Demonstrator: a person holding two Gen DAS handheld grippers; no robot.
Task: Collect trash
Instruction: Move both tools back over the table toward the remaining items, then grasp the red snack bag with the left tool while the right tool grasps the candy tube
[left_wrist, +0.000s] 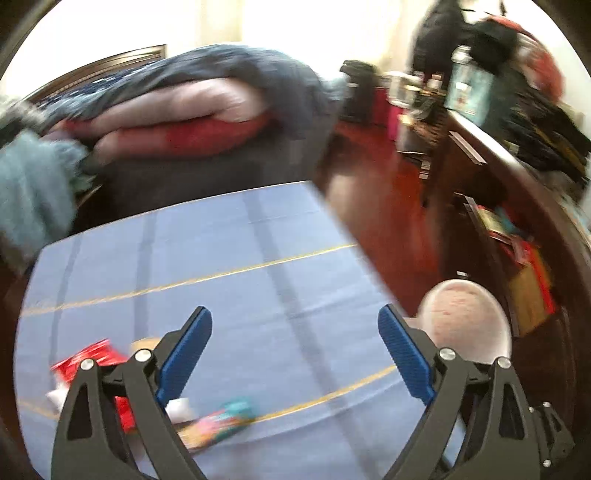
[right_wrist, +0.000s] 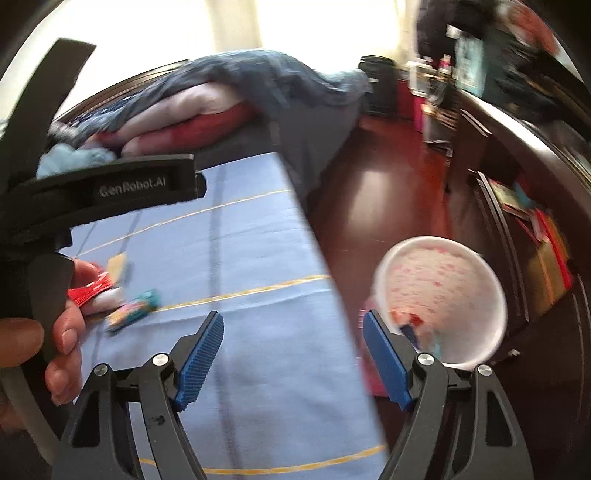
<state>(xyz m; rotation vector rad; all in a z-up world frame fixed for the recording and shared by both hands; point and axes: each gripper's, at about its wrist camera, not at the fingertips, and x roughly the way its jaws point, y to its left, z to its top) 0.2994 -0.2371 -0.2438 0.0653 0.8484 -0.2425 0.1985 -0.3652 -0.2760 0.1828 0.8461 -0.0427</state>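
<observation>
Both tongs wide open, nothing between the blue pads: left gripper and right gripper each hung empty over the blue cloth. Trash lay low left in left wrist view: red wrapper, white scrap, teal-and-pink packet, close together, partly hidden behind the left finger. Same cluster sat mid left in right wrist view, just beside the hand on the other tool. Bin stood lower right off the cloth edge on the wood floor, a few scraps already inside.

Risks, judged:
- Frames blurred; aim at flat wrappers likely poor, pads could skate over foil or pinch cloth instead.
- Pieces crowded; closing on one could flick a neighbour off the edge.
- Bin low and beside the edge; releasing early would drop trash on the floor.
- Grippers near each other; collision possible if both went for the cluster.
</observation>
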